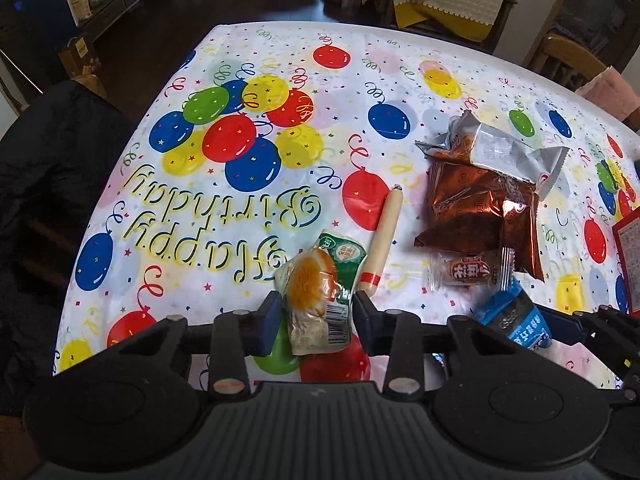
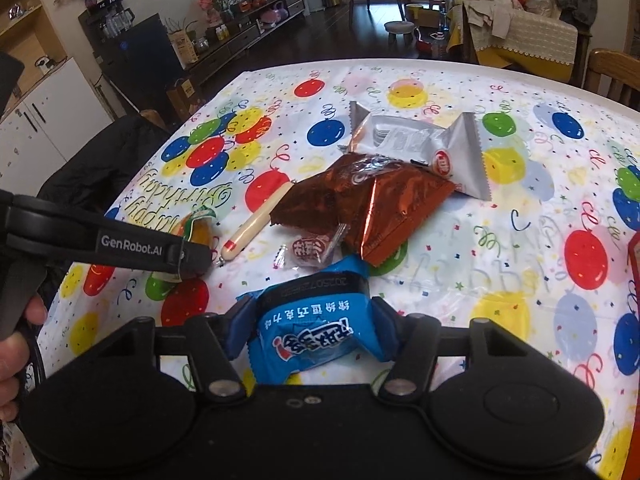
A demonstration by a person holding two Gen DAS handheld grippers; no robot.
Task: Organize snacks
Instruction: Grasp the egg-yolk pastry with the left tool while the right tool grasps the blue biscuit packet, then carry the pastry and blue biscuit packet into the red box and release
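Observation:
A clear-and-green bun packet [image 1: 316, 280] with an orange bun inside sits between the blue pads of my left gripper [image 1: 318, 316], which press on both its sides. It rests low over the balloon tablecloth [image 1: 240, 80]. In the right wrist view my right gripper [image 2: 312, 320] is shut on a blue chocolate snack packet [image 2: 316, 332], squeezed between its pads. That blue packet [image 1: 516, 320] also shows at the lower right of the left wrist view. One of the left gripper's fingers [image 2: 160, 248] reaches in from the left, covering most of the bun packet.
On the cloth lie a beige sausage stick [image 1: 380, 236], a small red-wrapped candy [image 1: 472, 272], brown foil packets [image 1: 480, 208] and a silver packet [image 1: 504, 152]. A red box [image 1: 628, 256] sits at the right edge. A black jacket [image 1: 52, 160] hangs beside the table's left side.

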